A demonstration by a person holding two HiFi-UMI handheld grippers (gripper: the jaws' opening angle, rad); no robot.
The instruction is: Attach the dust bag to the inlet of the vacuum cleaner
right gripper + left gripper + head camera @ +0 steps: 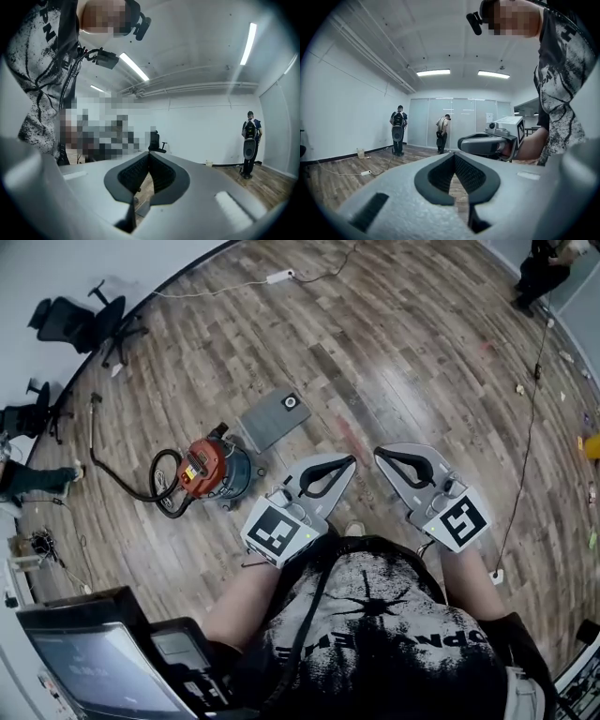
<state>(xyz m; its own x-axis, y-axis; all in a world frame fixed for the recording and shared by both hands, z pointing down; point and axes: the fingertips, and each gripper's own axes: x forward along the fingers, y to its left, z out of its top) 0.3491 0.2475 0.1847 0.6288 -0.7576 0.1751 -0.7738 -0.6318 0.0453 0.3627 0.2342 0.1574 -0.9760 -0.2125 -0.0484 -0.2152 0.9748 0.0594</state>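
The vacuum cleaner [214, 470], with a red top, a dark canister and a black hose [157, 491], stands on the wood floor at the left of the head view. The flat grey dust bag [272, 418] lies on the floor just beyond it, its round collar [291, 401] facing up. My left gripper [352, 462] and right gripper [379, 454] hang side by side in front of my chest, above the floor and right of both objects. Both are shut with nothing between the jaws. Neither the left gripper [453, 153] view nor the right gripper [149, 153] view shows the vacuum or the bag.
Office chairs [80, 320] stand by the far left wall. A white power strip [279, 277] with its cable lies at the far end of the floor. A screen on a stand [94, 662] is close at my lower left. Two people [398, 129] stand by the glass wall.
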